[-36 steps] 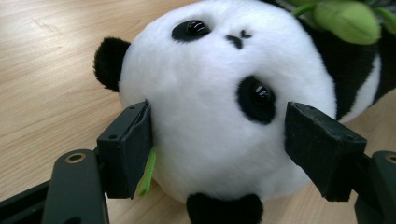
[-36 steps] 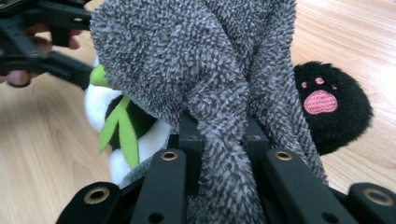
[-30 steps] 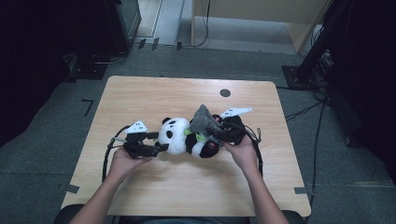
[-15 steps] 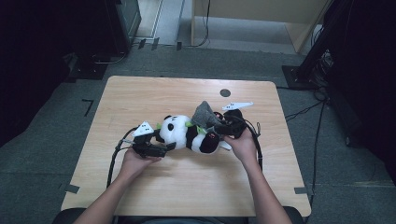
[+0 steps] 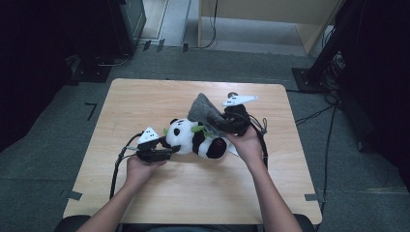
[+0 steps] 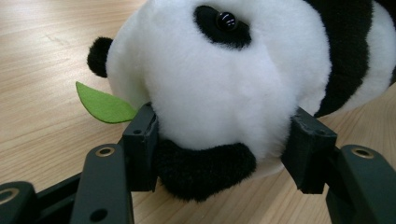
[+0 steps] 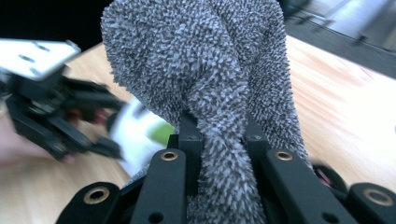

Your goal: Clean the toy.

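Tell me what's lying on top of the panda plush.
A grey cloth drapes over the rear half of the panda plush, pinched and lifted by the right gripper. The left gripper, just closing, clamps its head. The panda's back under the cloth is covered.

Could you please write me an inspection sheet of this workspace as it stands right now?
Surface: wooden table, bare wood around the work; tape marks at its near corners.
Job's things: plush panda lying mid-table with a green leaf; grey cloth lifted above it.
Clutter: nothing seen.
Grippers: left gripper has just been closing, its pads now pressing the panda's head from both sides; right gripper shut on the grey cloth.
Cables: black cable trails from the left gripper; another runs from the right along the wrist.
Surroundings: grey carpet floor, dark equipment at both sides, more cables on the floor at the right.
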The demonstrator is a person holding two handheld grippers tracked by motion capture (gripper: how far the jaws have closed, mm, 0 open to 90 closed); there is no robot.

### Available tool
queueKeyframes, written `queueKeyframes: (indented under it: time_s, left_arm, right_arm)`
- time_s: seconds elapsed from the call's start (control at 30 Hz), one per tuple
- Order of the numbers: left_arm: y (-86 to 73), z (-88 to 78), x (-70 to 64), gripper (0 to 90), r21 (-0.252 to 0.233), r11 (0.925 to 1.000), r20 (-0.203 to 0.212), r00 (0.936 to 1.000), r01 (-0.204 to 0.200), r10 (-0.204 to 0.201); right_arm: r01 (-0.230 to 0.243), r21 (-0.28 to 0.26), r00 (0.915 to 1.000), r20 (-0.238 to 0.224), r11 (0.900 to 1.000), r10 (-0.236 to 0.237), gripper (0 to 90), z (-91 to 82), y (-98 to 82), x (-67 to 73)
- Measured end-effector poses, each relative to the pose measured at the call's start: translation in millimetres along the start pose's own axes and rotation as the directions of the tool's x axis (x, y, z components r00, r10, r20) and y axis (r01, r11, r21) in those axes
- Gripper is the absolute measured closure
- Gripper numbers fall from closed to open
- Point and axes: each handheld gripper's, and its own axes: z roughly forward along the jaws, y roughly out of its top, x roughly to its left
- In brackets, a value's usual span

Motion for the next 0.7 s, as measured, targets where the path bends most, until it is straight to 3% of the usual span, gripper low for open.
queueKeyframes:
  time_s: [0.2, 0.4, 0.57, 0.7]
  left_arm:
    - [0.8, -1.3, -2.2, 40.1, -0.008, 1.0000, -0.005, 1.0000, 0.004, -0.004]
    - [1.8, -2.6, -2.0, 41.7, 0.008, 0.9995, -0.009, 0.9995, 0.032, -0.032]
    - [1.5, -2.1, -2.3, 42.9, 0.018, 0.9992, -0.017, 0.9992, 0.035, -0.035]
    - [0.8, -2.0, -1.4, 43.8, 0.021, 0.9995, -0.012, 0.9996, 0.025, -0.024]
  right_arm:
    - [0.087, 0.091, 0.9961, -0.019, 0.992, -0.086, 76.8, 42.9, 29.2, 35.9]
    - [0.083, 0.207, 0.9964, -0.034, 0.975, -0.078, 76.6, 97.1, 25.1, 47.1]
    - [0.103, 0.239, 0.9946, -0.041, 0.966, -0.095, 77.0, 101.1, 21.5, 55.0]
    - [0.099, 0.258, 0.9934, -0.083, 0.961, -0.079, 77.5, 93.5, 15.7, 51.1]
